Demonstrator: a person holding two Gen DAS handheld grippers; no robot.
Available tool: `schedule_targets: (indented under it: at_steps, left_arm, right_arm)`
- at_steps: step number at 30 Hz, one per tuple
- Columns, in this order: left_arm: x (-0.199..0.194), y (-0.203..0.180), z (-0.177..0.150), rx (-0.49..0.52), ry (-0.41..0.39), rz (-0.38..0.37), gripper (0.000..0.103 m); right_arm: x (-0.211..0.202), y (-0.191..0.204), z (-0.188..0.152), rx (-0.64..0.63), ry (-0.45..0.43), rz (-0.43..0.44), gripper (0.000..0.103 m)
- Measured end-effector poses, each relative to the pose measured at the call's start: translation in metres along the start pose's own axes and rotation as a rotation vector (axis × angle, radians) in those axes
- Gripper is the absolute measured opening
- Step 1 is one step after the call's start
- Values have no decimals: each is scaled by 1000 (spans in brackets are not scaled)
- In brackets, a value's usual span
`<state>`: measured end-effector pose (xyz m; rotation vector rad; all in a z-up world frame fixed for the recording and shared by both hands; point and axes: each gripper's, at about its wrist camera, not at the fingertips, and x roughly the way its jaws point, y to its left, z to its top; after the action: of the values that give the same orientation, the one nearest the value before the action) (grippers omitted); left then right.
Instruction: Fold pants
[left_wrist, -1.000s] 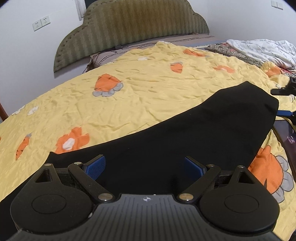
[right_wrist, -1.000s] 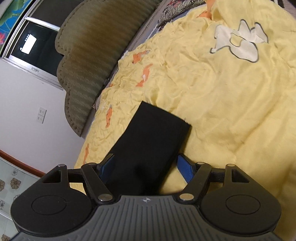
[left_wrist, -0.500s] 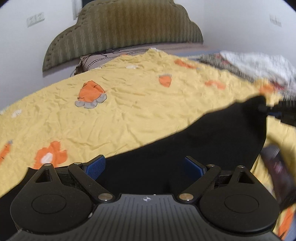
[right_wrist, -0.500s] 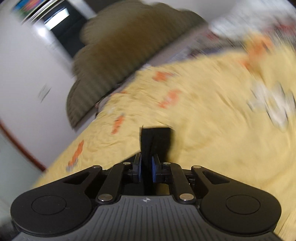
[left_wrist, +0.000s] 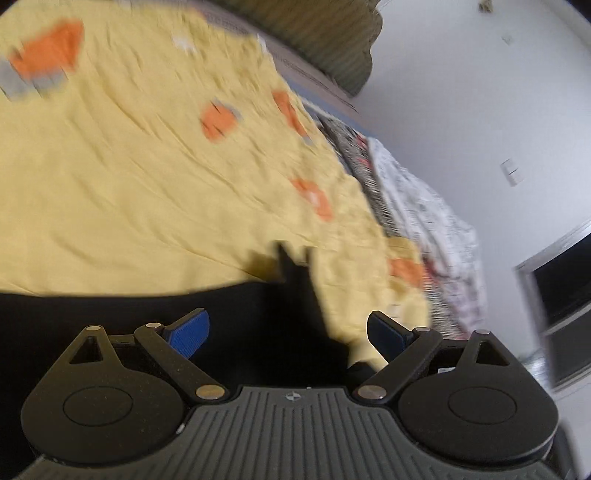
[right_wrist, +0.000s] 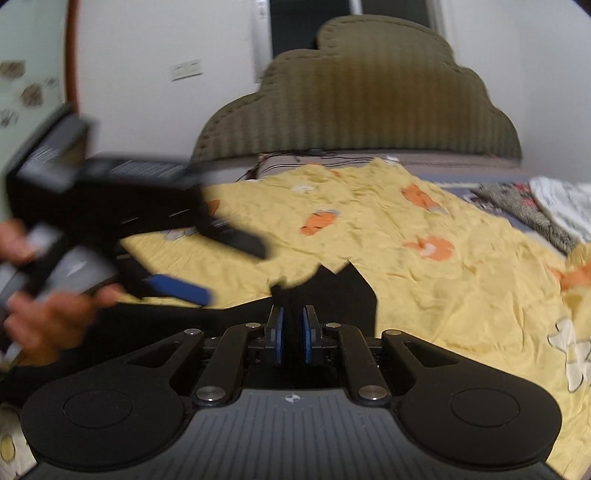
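Where the wrinkled yellow bedspread with orange and grey cartoon prints (right_wrist: 424, 266) covers the bed, one pair of black fabric pants (right_wrist: 332, 291) lies across its near edge, part of it lifted.

Right claw (right_wrist: 291, 334): blue pads nearly together, clamped on a raised fold of the black pants, which stands up between them.

Left claw (left_wrist: 286, 332): blue pads spread wide, closed on nothing; black fabric lies below and between them, and whether a pad touches it cannot be told. In the right wrist view it shows blurred at the left, held by a person's hand (right_wrist: 48, 317).

Olive ribbed scalloped headboard (right_wrist: 369, 99): at the head of the bed, against a white wall.

Black-and-white patterned bedding (left_wrist: 424, 206): heaped along the bed's far side edge, beside the bedspread.
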<state>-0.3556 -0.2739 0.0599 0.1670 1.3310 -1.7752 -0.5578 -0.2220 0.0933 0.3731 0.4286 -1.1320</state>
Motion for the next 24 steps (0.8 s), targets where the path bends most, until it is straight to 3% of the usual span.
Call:
schedule_targets:
  at_steps: [5, 7, 10, 12, 14, 16, 22, 24]
  left_arm:
    - [51, 3, 4, -111, 126, -58, 96]
    - [62, 9, 2, -171, 180, -48, 94]
    - [52, 13, -1, -143, 136, -44, 95]
    - [39, 12, 0, -85, 83, 37, 95]
    - [30, 10, 1, -37, 55, 89, 95]
    - [26, 10, 2, -30, 63, 102, 96]
    - [35, 8, -2, -56, 120, 47, 96]
    - [39, 10, -3, -75, 138, 35, 96]
  right_arm:
    - [0, 5, -2, -14, 7, 12, 11]
    - [1, 6, -5, -33, 38, 0, 11]
    - [-2, 16, -15, -144, 100, -78, 15]
    - [0, 24, -24, -227, 124, -119, 26]
    - [6, 29, -31, -273, 141, -122, 50]
    - [12, 36, -35, -322, 134, -133, 59]
    - [44, 51, -41, -602, 139, -345, 58]
    - [53, 51, -47, -682, 159, -368, 57]
